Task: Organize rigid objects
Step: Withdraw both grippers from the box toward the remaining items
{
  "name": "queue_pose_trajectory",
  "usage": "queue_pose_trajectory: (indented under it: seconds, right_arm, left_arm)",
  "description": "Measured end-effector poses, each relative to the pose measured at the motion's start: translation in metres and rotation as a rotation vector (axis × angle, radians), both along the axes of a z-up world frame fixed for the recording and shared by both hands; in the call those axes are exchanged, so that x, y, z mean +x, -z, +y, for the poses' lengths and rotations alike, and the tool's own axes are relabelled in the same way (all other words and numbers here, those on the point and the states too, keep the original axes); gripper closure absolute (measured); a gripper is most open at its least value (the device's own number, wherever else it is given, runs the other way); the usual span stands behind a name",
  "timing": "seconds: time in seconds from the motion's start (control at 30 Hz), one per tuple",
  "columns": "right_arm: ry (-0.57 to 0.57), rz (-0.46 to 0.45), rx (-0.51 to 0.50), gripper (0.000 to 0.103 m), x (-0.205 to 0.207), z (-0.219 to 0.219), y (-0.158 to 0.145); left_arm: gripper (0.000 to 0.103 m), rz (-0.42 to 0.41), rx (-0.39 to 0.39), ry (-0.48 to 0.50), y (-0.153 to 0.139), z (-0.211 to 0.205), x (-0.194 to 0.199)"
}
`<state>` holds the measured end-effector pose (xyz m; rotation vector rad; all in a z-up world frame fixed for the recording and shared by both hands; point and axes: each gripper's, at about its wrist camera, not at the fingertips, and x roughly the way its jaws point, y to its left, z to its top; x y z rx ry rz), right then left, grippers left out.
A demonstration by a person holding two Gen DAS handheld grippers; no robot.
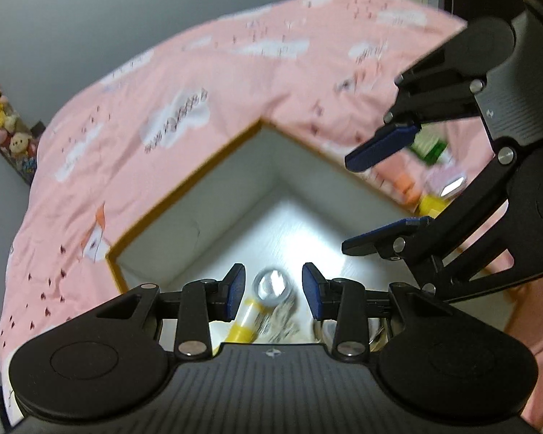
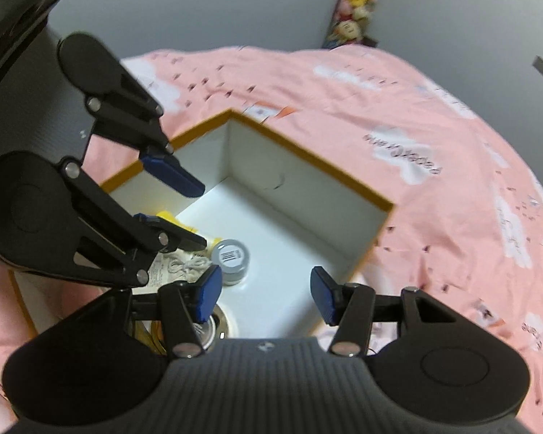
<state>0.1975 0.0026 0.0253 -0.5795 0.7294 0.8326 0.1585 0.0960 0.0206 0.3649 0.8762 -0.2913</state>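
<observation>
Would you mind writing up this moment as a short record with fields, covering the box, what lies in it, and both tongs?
surface: pink bedspread with cloud print
box: open white box with orange rim, on the bedspread
in box: small grey jar, yellow-capped tube, paper with string
outside box: blurred small items beside the rim
left tongs: open, empty, above the box
right tongs: open, empty, above the box
</observation>
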Motion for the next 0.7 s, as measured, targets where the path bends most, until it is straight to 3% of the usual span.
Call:
queue_pose_trajectory:
  seconds: [0.37,0.7]
  right_arm:
    - [0.232,-0.039,0.219,0.049,-0.024,-0.098,-0.04]
    - [0.564,-0.067,0.34,0.049,-0.037,-0.191,-0.012]
  left_arm:
    - [0.059,-0.146,-0.144,0.065,-0.027,-0.051,-0.02]
    - [0.059,-0.144,-0.26,0.123,-0.012,-0.113,-0.024]
